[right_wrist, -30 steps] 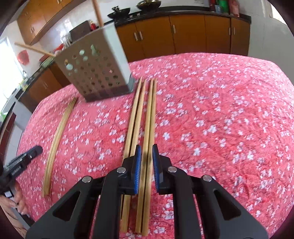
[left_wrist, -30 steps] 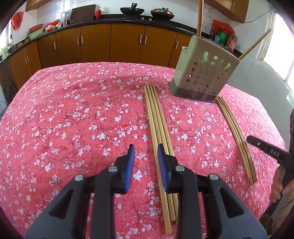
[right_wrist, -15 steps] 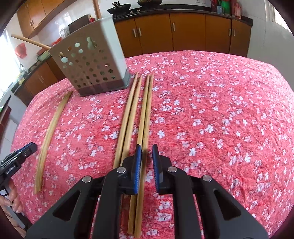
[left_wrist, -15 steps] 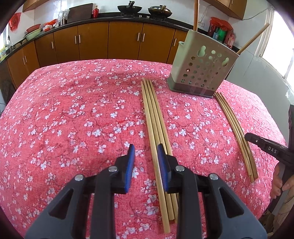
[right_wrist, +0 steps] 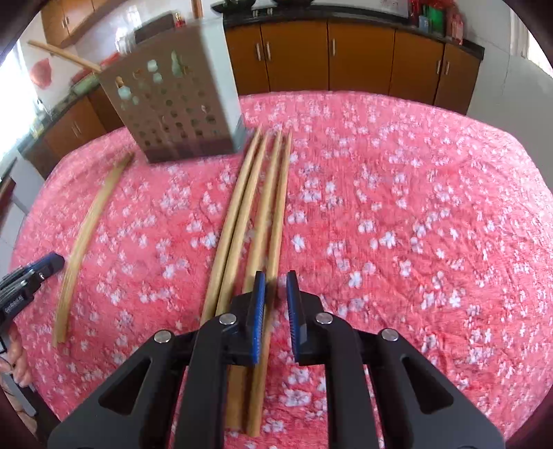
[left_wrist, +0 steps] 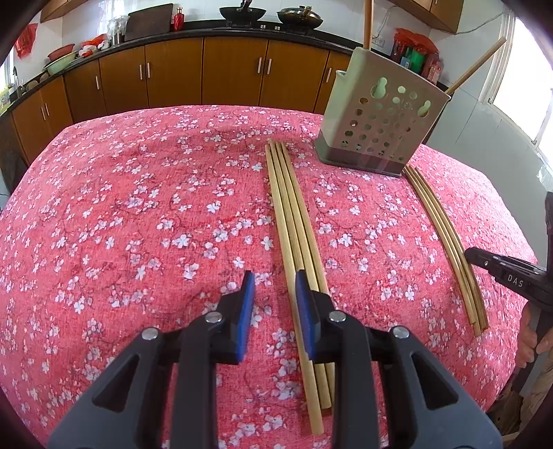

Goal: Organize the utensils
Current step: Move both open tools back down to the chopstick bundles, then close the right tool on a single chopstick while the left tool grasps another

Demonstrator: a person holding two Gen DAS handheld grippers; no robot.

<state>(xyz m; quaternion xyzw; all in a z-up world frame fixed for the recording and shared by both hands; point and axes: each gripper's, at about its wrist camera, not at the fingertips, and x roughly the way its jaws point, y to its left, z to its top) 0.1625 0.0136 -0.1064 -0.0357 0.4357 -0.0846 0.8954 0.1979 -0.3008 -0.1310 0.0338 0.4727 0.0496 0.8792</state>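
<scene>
Four wooden chopsticks point(left_wrist: 293, 214) lie side by side on the red flowered cloth. My left gripper point(left_wrist: 274, 276) hangs over their near end, open by a small gap with only cloth showing between its pads; the sticks pass just under its right finger. A second bundle of chopsticks point(right_wrist: 255, 200) lies to the right of the perforated grey utensil holder point(right_wrist: 172, 110). Over it hovers my right gripper point(right_wrist: 275, 276), shut to a narrow slit above the outermost stick and holding nothing. Two chopsticks point(left_wrist: 367, 20) stand in the holder point(left_wrist: 380, 127).
The table's edge curves off on all sides of the cloth point(left_wrist: 138, 207). Brown kitchen cabinets point(left_wrist: 172, 72) with a worktop of pans and bowls run behind. In the left wrist view the right gripper point(left_wrist: 501, 273) and a hand show at the right edge, beside the second bundle point(left_wrist: 446, 241).
The right wrist view has rolled and tilted a little, so the holder looks nearer and blurred. The chopsticks lie where they were. The left gripper has stayed put.
</scene>
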